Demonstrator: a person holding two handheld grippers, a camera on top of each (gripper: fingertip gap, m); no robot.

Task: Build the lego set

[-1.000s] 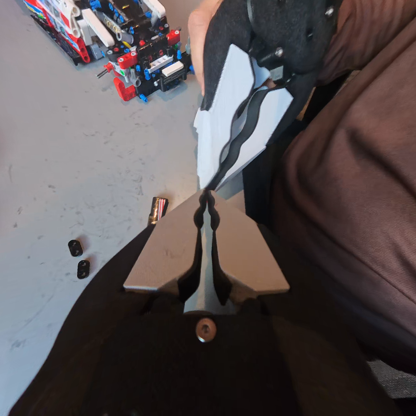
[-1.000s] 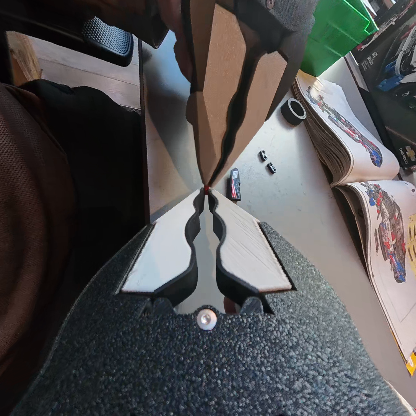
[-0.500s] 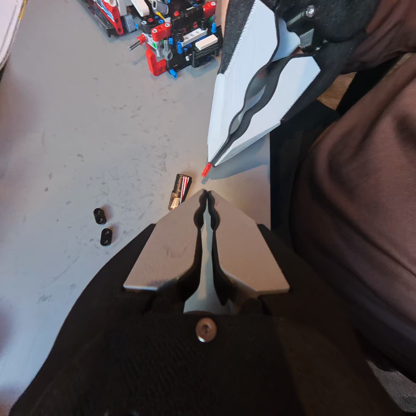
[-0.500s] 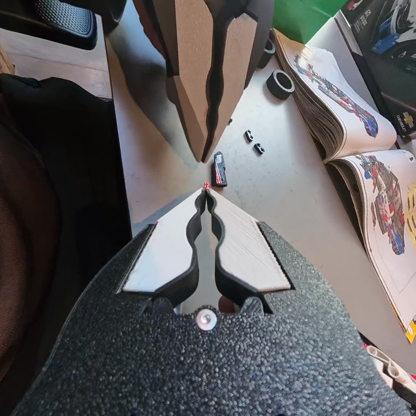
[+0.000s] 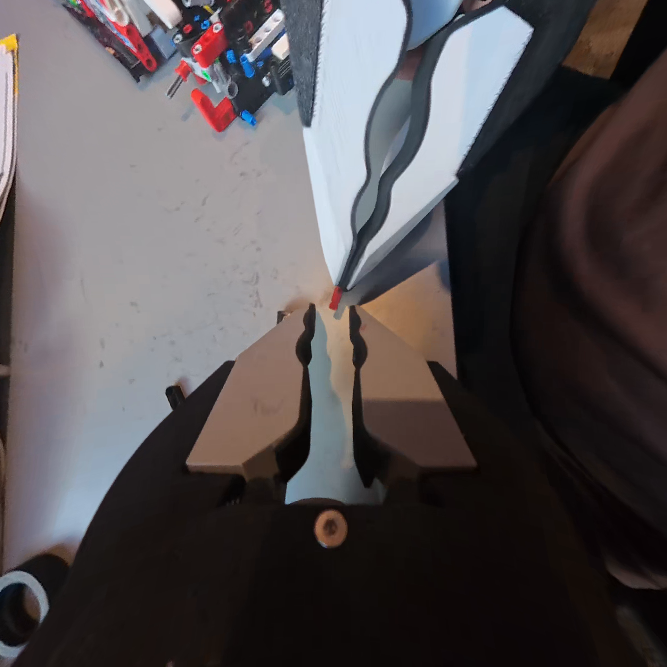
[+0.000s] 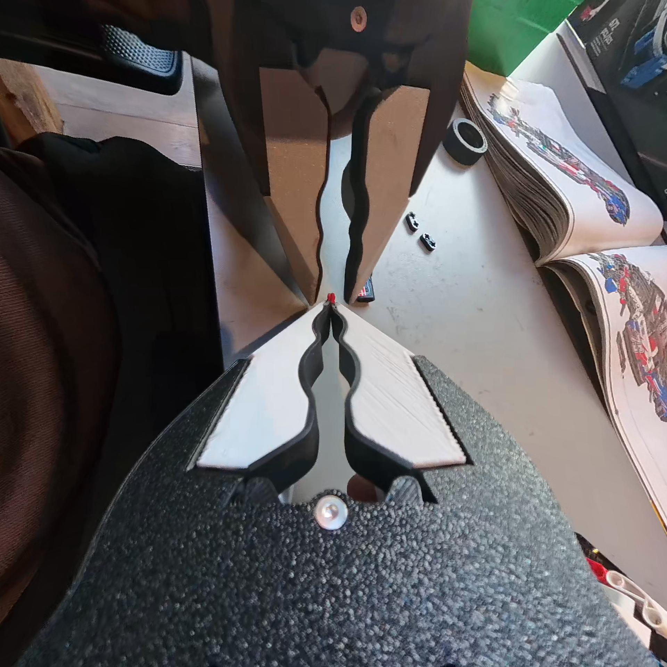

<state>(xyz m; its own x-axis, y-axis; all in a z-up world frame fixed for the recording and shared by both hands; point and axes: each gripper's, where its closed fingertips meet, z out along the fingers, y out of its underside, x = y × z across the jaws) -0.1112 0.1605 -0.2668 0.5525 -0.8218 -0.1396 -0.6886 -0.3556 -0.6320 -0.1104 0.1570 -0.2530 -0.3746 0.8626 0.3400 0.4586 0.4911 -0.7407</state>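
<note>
Now right tool (image 6: 331, 306) pinches red pin (image 6: 330, 297) (tip-held); left tool (image 5: 331, 309) spread, flanking it.

Scuffed grey tabletop (image 5: 151, 223), wooden floor (image 6: 119, 108), warm sunlight

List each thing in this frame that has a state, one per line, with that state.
Right claw: shut on the red pin.
Left claw: open, tips either side of the pin.
Red pin: pinched at one end, sticking out, off the table.
Instruction book: lying open.
Lego model: partly built, resting on the table.
Two black links: loose, flat on the table.
Black tyre: loose on the table.
</note>
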